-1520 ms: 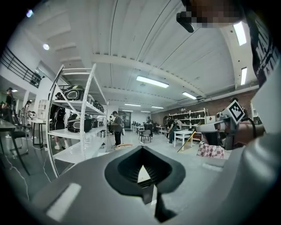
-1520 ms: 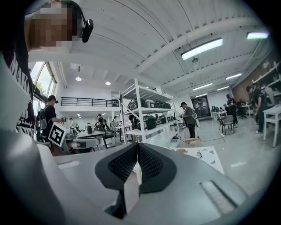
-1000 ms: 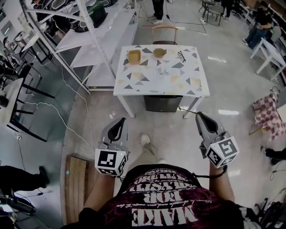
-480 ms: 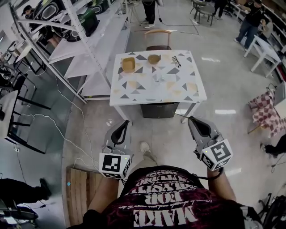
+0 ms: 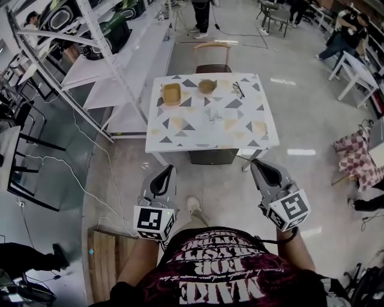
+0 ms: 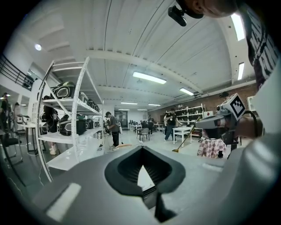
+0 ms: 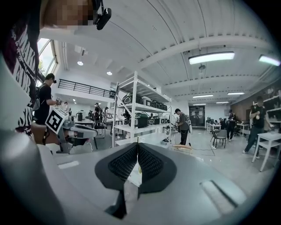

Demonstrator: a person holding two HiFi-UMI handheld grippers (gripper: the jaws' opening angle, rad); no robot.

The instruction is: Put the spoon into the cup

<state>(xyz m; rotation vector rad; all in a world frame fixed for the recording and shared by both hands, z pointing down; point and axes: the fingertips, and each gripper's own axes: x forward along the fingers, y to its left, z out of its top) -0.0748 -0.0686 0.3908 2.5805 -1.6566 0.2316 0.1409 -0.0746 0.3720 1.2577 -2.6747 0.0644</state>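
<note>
My left claw [image 5: 167, 171] and right claw [image 5: 256, 164] are both closed with nothing in them, held low in front of me over the floor. Well ahead is the tabletop [image 5: 198, 135]. What looks like a small clear cup [image 5: 212, 114] stands near its middle; the spoon is too small to make out

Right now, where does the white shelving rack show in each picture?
Head view: shelving rack at upper left, left of the table.
Left gripper view: rack at left.
Right gripper view: rack at centre.
Shared landmark: the standing person by its far end.
</note>
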